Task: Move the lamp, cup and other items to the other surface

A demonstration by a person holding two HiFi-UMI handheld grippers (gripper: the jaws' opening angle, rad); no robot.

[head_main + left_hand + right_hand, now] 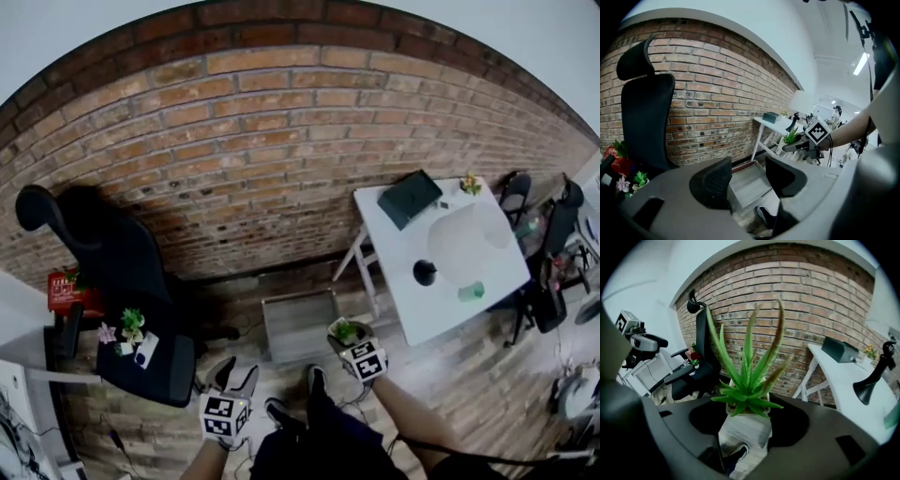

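Potted plant rides clamped in the right gripper, in the air between white table and office chair; the left gripper gapes empty. Carry step: next, likely set it upright on the chair seat's free edge, beside the small plants.
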